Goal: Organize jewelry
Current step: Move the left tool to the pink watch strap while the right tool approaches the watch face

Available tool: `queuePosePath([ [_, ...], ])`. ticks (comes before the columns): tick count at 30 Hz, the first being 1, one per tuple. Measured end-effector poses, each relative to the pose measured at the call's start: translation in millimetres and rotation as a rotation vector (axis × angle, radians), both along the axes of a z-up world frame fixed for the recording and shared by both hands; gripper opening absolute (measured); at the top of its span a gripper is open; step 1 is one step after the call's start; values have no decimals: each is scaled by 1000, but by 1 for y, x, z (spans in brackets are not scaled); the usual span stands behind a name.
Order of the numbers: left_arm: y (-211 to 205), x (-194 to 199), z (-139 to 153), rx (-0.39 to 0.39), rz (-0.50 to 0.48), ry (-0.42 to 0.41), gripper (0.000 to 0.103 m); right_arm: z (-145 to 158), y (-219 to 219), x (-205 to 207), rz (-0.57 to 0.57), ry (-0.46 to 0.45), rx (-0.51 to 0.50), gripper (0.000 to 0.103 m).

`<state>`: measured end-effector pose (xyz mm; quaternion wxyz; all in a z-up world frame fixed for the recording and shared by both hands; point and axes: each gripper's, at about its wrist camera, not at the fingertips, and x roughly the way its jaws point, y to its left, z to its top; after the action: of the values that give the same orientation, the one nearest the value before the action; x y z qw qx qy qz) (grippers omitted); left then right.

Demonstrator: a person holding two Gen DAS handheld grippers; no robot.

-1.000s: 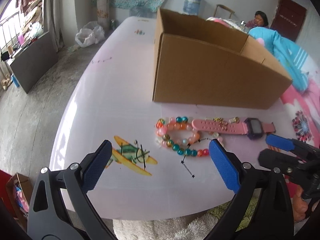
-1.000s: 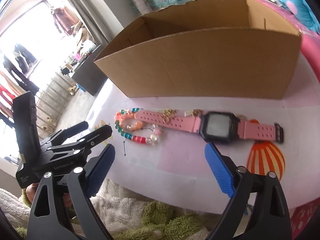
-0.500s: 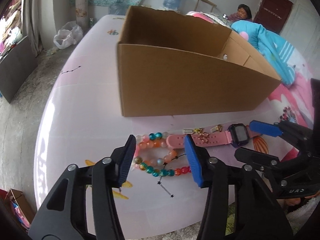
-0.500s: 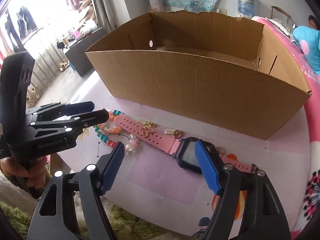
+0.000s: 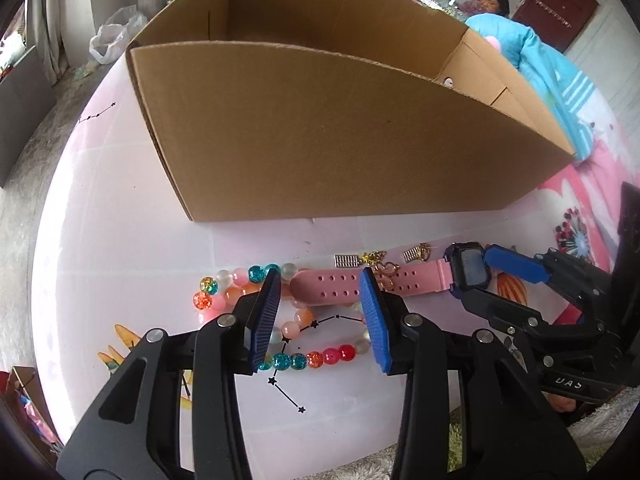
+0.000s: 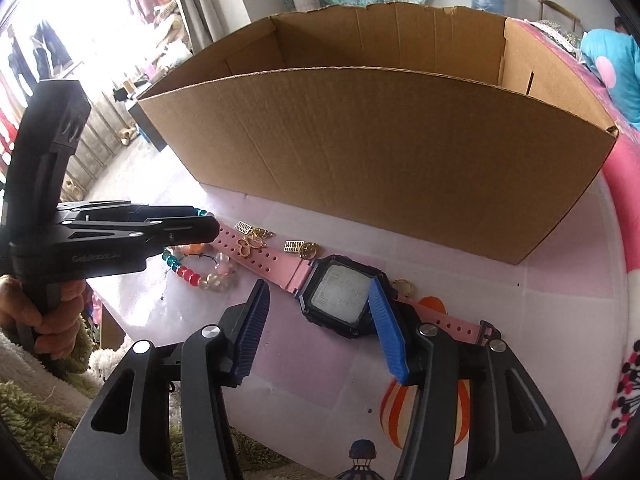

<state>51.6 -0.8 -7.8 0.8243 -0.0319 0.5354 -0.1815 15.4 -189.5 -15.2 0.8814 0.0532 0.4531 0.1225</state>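
A pink-strapped watch with a dark case (image 5: 466,268) (image 6: 340,300) lies flat in front of the cardboard box (image 5: 320,140) (image 6: 380,160). A multicoloured bead bracelet (image 5: 308,360) (image 6: 208,276) rests at the strap's left end, with small gold earrings (image 5: 376,258) (image 6: 256,240) on and beside the strap. My left gripper (image 5: 319,292) (image 6: 204,222) hangs over the strap end and beads, jaws closing, pads not pressing anything. My right gripper (image 6: 319,292) (image 5: 476,276) straddles the watch case, jaws closing, its left pad clear of the case.
The table (image 5: 120,200) has a pink-white printed cover, and its near edge runs just below the grippers. A small gold ring (image 6: 402,284) lies right of the watch case. A hand (image 6: 44,320) holds the left gripper. A person (image 5: 494,0) sits far back.
The left gripper came forward from the table edge to over the bracelet and strap. Both grippers' jaws narrowed markedly. The right gripper rolled and settled over the watch case.
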Motion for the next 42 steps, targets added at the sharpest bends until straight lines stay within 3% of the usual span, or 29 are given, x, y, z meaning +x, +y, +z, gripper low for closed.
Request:
queuePosePath([
  [9, -21, 10, 1, 84, 37, 25, 40, -2, -9, -2, 52, -28, 29, 51],
  [14, -48, 6, 5, 214, -49, -46, 41, -2, -13, -3, 89, -26, 34, 51],
  [20, -58, 8, 4, 202, -66, -56, 41, 2, -3, -9, 206, -50, -126, 53],
  [22, -56, 8, 5, 187, -64, -64, 41, -1, 6, -9, 255, -48, -183, 61],
  [28, -44, -1, 10, 160, -68, -110, 41, -7, 35, -15, 378, -81, -439, 63],
  [30, -42, -4, 9, 140, -71, -115, 41, -7, 39, -14, 391, -77, -455, 63],
  [32, -42, -6, 9, 124, -77, -120, 41, -5, 40, -12, 379, -63, -460, 56],
  [33, -36, -11, 11, 116, -84, -125, 41, -3, 40, -11, 368, -62, -477, 47],
  [34, -36, -12, 11, 109, -93, -132, 41, -1, 39, -8, 357, -57, -477, 41],
  [37, -32, -22, 12, 95, -132, -148, 41, 12, 23, 12, 330, 18, -330, 36],
  [42, -44, -31, 13, 92, -214, -183, 41, 23, 10, 25, 316, 89, -193, 27],
])
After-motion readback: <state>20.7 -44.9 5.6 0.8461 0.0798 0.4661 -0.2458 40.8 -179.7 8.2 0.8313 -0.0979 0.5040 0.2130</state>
